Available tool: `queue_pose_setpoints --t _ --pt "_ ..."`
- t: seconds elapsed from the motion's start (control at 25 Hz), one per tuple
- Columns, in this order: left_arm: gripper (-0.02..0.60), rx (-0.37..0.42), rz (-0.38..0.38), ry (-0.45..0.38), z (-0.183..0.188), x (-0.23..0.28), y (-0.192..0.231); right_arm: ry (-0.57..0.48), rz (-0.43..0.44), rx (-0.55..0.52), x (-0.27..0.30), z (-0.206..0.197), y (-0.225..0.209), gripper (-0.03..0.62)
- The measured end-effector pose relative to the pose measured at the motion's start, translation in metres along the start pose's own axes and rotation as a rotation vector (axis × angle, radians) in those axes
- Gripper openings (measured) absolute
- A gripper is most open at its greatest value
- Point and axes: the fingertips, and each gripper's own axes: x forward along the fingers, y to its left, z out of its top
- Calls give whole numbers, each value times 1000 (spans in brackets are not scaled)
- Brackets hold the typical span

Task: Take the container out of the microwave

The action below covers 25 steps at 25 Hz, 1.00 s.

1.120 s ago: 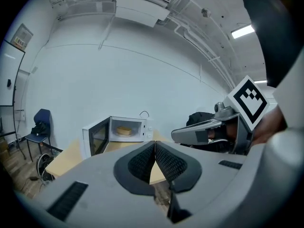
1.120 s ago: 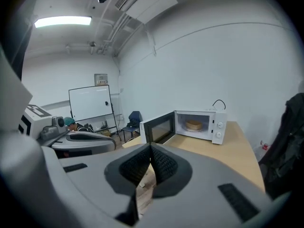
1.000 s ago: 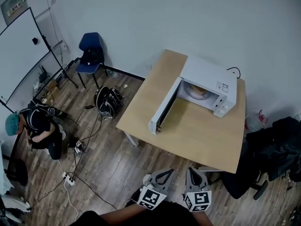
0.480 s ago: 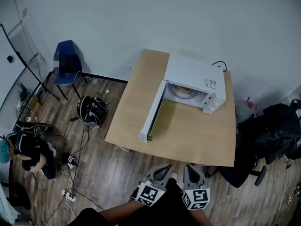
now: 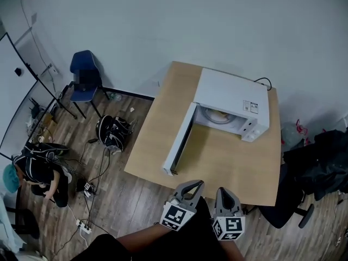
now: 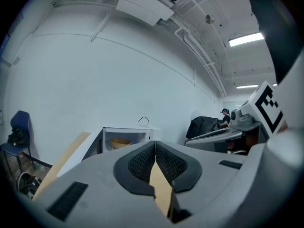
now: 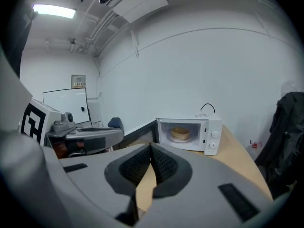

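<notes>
Seen from the head view, the microwave [image 5: 231,94] roof hides most of the container [image 5: 218,115]. Only a pale sliver shows in the open cavity, too small to tell its shape. The label [image 5: 250,106] on the microwave's front is too small to read. The person's forearms [image 5: 142,237] are cut off by the bottom edge, and a chair [image 5: 318,170] draped in dark clothing runs off the right edge. In the left gripper view, the left gripper [image 6: 155,145] covers the microwave's lower front and most of the worktop [image 6: 71,151].
</notes>
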Motion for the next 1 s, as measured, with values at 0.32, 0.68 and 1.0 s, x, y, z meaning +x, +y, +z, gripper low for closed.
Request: queue_pose_setpoints --t 0.32,0.68,1.0 --pt "13 26 19 59 6 82 38 -30 17 60 69 28 -54 58" --pt "14 11 36 148 -15 178 71 21 -33 135 114 25 -127 58" --pt "14 33 43 160 -29 249 97 51 -61 162 150 26 -172 58"
